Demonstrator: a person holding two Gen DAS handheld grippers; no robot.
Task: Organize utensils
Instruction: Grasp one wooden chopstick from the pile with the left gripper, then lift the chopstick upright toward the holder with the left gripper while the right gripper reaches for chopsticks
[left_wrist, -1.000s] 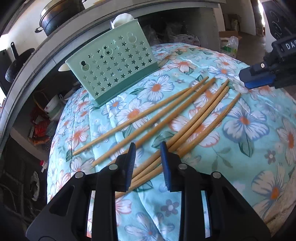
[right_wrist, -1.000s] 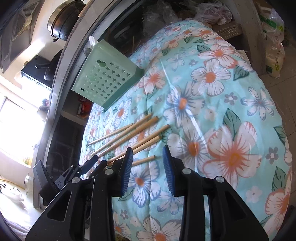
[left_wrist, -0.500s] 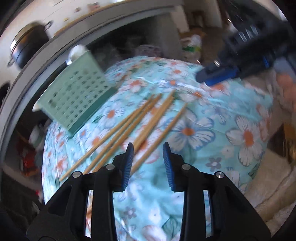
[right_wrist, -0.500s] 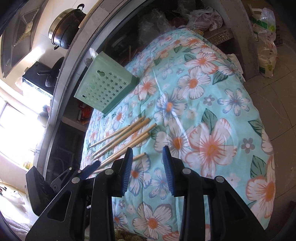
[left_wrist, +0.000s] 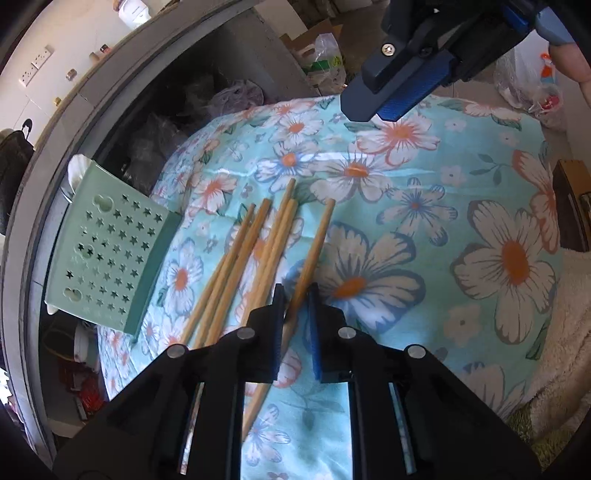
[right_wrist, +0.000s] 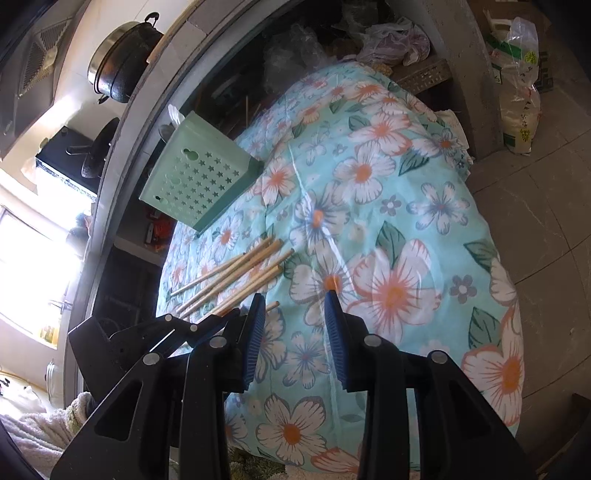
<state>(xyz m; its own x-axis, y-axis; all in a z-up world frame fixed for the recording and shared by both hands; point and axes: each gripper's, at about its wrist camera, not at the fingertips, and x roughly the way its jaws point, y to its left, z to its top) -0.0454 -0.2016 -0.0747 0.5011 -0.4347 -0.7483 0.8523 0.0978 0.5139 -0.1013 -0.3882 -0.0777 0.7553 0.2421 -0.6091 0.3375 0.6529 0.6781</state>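
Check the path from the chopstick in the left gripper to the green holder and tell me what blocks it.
The left gripper has just closed on the rightmost chopstick. The other chopsticks lie on the cloth between it and the green holder; lifted over them, nothing visible blocks it.
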